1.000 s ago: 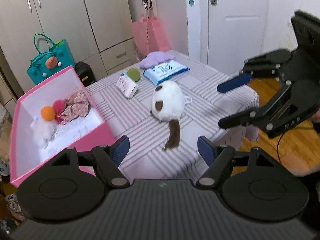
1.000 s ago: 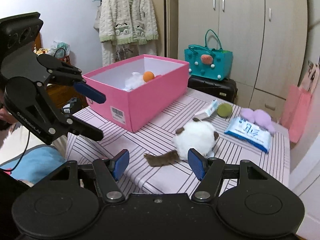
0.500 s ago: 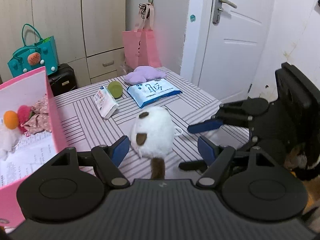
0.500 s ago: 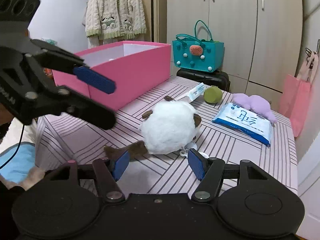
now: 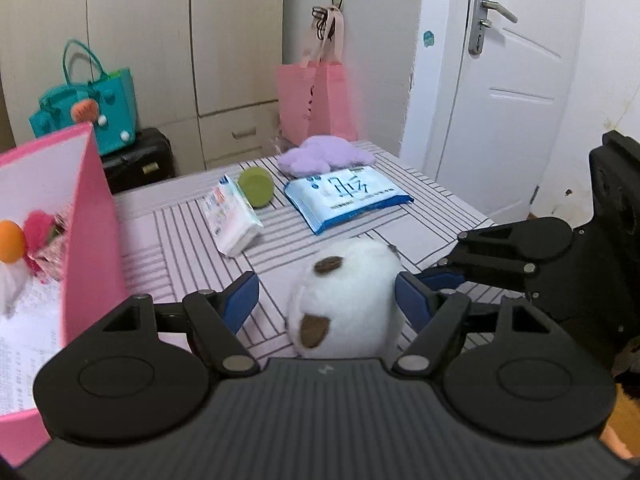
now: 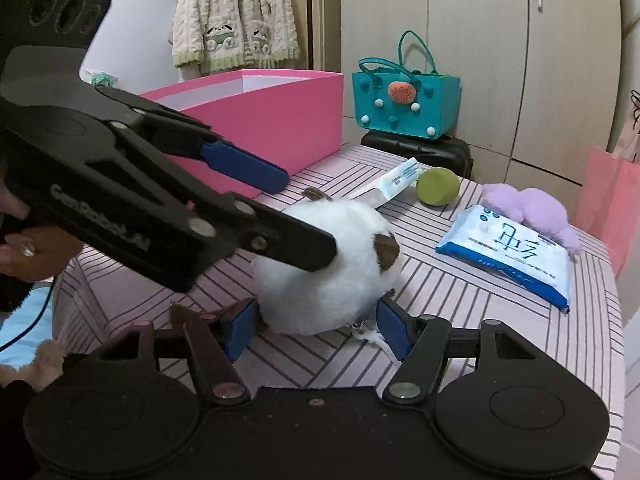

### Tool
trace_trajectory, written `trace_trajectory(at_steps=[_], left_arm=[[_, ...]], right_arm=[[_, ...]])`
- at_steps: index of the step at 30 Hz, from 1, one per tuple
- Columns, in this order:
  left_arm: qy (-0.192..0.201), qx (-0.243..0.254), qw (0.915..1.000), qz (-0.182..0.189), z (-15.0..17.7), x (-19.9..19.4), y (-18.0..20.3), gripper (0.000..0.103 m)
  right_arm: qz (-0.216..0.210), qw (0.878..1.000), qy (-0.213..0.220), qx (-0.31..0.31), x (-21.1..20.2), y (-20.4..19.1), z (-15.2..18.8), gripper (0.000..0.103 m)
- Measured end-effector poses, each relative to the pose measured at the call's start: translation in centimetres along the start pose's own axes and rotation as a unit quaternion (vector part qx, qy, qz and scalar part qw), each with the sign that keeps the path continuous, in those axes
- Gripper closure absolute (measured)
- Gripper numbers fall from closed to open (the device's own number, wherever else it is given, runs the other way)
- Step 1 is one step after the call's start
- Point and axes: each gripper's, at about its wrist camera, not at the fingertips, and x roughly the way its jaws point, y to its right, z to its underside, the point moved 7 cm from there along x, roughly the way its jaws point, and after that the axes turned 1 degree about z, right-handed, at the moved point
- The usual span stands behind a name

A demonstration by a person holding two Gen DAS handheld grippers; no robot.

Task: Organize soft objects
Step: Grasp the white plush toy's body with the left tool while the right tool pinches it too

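A white plush toy (image 6: 324, 268) with brown patches sits on the striped table (image 6: 480, 300), near the pink box (image 6: 280, 120). The left gripper (image 5: 326, 304) and right gripper (image 6: 316, 328) both flank it, fingers spread. Contact is unclear. The left gripper's arm hides part of the toy in the right view.

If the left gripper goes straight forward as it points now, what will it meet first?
Most likely the white plush toy, which lies on the table right ahead of the left gripper and partly between its open jaws; depth is uncertain.
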Motion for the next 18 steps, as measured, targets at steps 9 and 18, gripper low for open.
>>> trace_trajectory(at_steps=[9, 18], left_arm=[[-0.028, -0.051, 0.9978, 0.032, 1.1, 1.8, -0.3, 0.039], [-0.015, -0.06, 0.9977, 0.03, 1.3, 1.4, 0.1, 0.044]], right_arm=[[-0.009, 1.0, 0.004, -0.008, 0.3, 0.0, -0.2, 0.03], [0.012, 1.0, 0.011, -0.007, 1.0, -0.1, -0.4, 0.025]])
